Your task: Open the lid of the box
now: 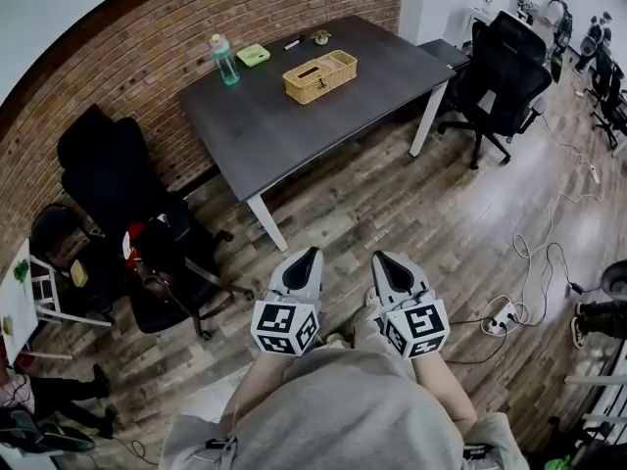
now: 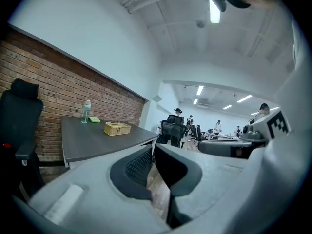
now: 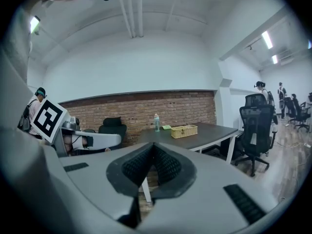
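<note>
Box (image 1: 319, 76) resting on the tabletop (image 1: 265, 125) by the brick wall (image 1: 245, 8), lid (image 1: 309, 72) apparently flat, well apart from left hand-held gripper (image 1: 312, 254) and right hand-held gripper (image 1: 380, 257), both empty with jaws together, carried low over the floor (image 1: 411, 213), out of reach
</note>
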Demonstrator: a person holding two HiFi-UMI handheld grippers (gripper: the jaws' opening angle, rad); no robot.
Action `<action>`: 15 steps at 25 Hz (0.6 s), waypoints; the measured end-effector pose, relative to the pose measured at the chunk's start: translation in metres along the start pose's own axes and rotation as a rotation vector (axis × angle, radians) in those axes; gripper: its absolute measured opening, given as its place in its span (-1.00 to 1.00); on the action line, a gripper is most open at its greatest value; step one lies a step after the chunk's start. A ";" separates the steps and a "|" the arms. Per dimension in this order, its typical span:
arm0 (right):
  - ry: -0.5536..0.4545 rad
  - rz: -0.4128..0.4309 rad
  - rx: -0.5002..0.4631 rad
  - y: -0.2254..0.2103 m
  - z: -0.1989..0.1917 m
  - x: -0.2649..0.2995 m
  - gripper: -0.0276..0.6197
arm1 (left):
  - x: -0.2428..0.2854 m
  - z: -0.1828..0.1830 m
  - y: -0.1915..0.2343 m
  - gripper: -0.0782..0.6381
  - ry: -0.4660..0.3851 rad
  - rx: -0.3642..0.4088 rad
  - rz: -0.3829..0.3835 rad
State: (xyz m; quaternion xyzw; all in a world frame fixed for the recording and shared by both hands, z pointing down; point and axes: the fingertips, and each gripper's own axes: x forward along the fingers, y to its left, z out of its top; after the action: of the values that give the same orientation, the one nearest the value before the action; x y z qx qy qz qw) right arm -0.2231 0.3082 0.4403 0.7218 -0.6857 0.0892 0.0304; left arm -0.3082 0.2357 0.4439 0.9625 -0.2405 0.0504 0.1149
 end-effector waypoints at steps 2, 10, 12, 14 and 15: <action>0.008 0.001 0.007 -0.007 -0.002 0.006 -0.90 | 0.008 0.001 0.002 -0.71 -0.001 0.000 -0.004; 0.025 0.035 0.025 -0.036 -0.005 0.048 -0.78 | 0.050 0.000 0.015 -0.60 0.033 0.016 -0.027; 0.028 0.039 0.020 -0.048 -0.002 0.062 -0.73 | 0.064 0.003 0.021 -0.57 0.039 0.026 -0.023; 0.023 0.041 0.020 -0.061 0.004 0.077 -0.70 | 0.080 0.006 0.027 -0.54 0.045 0.035 -0.018; 0.021 0.043 0.021 -0.068 0.007 0.084 -0.69 | 0.088 0.008 0.030 -0.52 0.046 0.037 -0.016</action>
State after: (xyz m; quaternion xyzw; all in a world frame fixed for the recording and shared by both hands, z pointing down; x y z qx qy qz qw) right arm -0.1512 0.2287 0.4530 0.7060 -0.6999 0.1046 0.0279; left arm -0.2445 0.1682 0.4551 0.9650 -0.2291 0.0759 0.1028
